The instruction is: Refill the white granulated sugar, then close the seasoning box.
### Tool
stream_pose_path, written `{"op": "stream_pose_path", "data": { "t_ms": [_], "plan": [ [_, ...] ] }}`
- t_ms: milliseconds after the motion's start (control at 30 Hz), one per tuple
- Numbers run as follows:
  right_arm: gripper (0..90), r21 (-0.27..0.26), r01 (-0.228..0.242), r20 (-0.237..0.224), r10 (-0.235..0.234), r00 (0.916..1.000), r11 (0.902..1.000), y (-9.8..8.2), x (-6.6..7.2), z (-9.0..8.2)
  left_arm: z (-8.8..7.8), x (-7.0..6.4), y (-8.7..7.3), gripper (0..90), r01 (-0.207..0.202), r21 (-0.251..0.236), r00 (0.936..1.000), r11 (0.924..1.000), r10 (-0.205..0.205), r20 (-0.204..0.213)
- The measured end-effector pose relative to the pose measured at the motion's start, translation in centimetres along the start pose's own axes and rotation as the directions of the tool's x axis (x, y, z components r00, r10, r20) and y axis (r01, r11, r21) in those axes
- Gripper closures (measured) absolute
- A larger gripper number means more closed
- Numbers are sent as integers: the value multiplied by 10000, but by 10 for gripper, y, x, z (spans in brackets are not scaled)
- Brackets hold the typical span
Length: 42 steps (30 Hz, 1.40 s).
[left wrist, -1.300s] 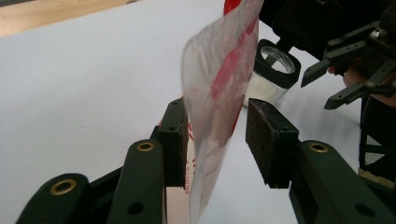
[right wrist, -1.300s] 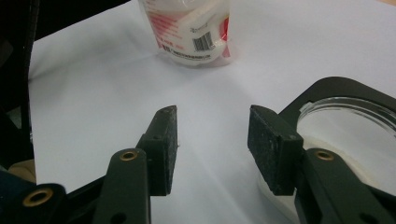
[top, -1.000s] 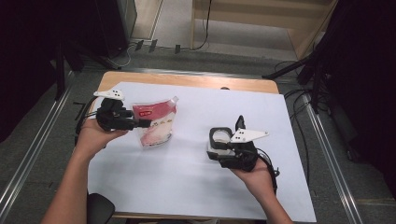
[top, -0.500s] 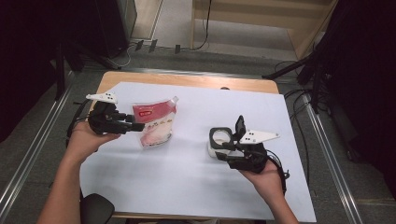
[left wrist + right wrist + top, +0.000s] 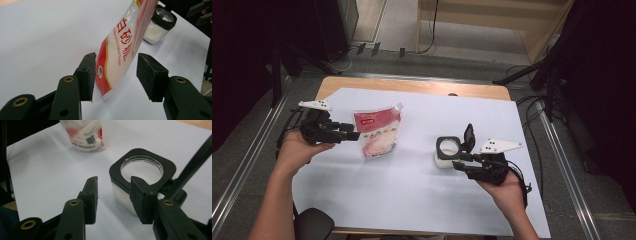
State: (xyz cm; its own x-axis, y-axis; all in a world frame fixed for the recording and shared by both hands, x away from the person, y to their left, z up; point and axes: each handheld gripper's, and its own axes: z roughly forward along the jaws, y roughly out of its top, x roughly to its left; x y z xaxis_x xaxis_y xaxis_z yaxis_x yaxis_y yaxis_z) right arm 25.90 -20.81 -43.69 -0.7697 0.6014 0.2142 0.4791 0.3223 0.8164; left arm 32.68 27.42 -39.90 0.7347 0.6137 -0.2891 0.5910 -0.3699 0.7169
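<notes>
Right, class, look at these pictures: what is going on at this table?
A person works at a white-covered table with a gripper in each hand. The left gripper has its fingers either side of the lower end of a bag of white sugar; they have just been opening, and one finger sits at the bag's edge while the other stands apart. The right gripper is open just beside a square black-rimmed jar with white contents, its hinged lid standing up. Neither thing is gripped.
</notes>
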Motion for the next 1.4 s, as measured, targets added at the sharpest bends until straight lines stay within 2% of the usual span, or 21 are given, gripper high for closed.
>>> {"op": "stream_pose_path", "data": {
  "t_ms": [200,467,633,933,1167,1200,1233,1400],
  "plan": [
    [610,-11,-7,80,7,10000,10000,-1,-3,-4,0,4,-3,504,228,-25,9997,9997,-228,29],
    [666,134,-179,100,178,9998,9998,-4,-12,-10,0,8,-5,478,202,-54,9998,9998,-202,-63],
    [726,176,-237,164,234,9996,9996,-6,-18,-14,-2,11,-7,476,133,-70,9997,9999,-134,-198],
    [900,467,-450,74,447,9990,9979,-9,-29,-22,-3,12,-9,456,209,-109,9995,9997,-211,-232],
    [900,318,-787,390,774,9962,9964,-9,-39,-26,-8,12,-11,460,313,-90,9992,9995,-315,-254],
    [900,208,-867,497,856,9951,9960,-9,-42,-26,-12,13,-12,468,266,-94,9986,9996,-270,-446],
    [900,173,-894,512,884,9948,9958,-9,-43,-26,-14,14,-13,469,285,-142,9985,9995,-291,-462],
    [900,159,-1063,706,1049,9920,9942,-8,-49,-24,-17,20,-16,473,635,-287,9951,9976,-655,-747]
  ]
}}
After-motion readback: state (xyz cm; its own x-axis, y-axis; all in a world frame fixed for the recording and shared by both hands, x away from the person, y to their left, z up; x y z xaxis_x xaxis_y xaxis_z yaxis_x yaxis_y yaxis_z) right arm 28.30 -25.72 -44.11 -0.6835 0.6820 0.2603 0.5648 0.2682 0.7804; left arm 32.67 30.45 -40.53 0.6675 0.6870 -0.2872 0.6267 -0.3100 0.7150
